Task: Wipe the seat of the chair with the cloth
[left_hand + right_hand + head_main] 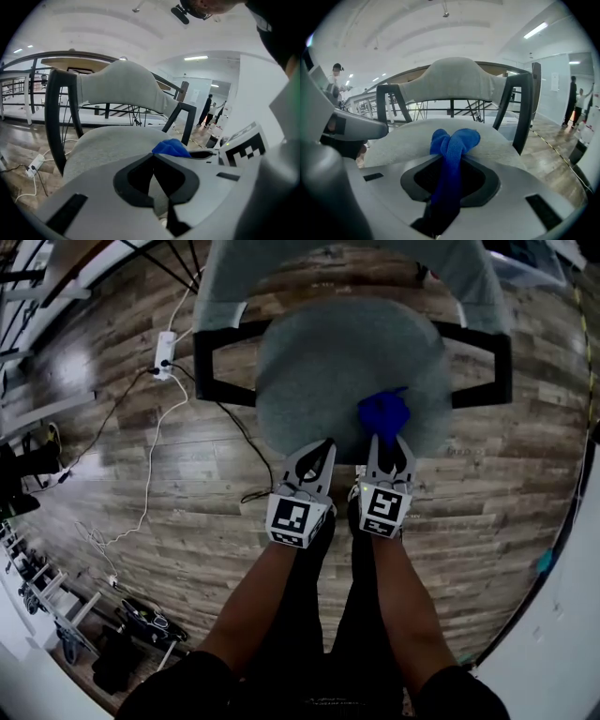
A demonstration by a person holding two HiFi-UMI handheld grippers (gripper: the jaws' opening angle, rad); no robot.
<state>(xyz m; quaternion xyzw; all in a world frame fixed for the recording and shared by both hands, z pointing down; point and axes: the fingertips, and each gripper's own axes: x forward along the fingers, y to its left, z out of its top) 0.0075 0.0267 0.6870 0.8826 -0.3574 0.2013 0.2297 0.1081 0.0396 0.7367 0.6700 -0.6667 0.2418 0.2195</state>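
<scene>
Forearms (281, 596), two, bare below dark sleeves, rise from the bottom edge of the head view, each ending in a hand-held gripper with a square-marker cube (289, 518).

Left gripper (322, 448): jaws closed tip to tip with nothing between them, as its own view shows (153, 157). It is positioned at the front edge of the seat, just beside the right gripper. Contact with the upholstery cannot be told.

Right gripper (388, 444): jaws clamped on the cloth, which runs as a narrow band down through the gap (450, 159). It sits at the seat's front edge, right of centre.

Cloth (382, 413): blue and soft, bunched into two rounded lobes ahead of the right jaw tips (454, 138). It lies on the front right part of the seat. It also shows from the left gripper view as a blue fold to the right of the closed tips (171, 147).

Seat (328, 371): round, covered in grey fabric. It belongs to a chair (281, 343) with a grey padded backrest (337, 263) and black arm frames (214, 367) on both sides.

Floor (141, 474): wood-pattern planks.

Power strip (165, 352): white, on the floor to the left of the chair, with a white cable (150, 479) trailing away from it across the planks.
</scene>
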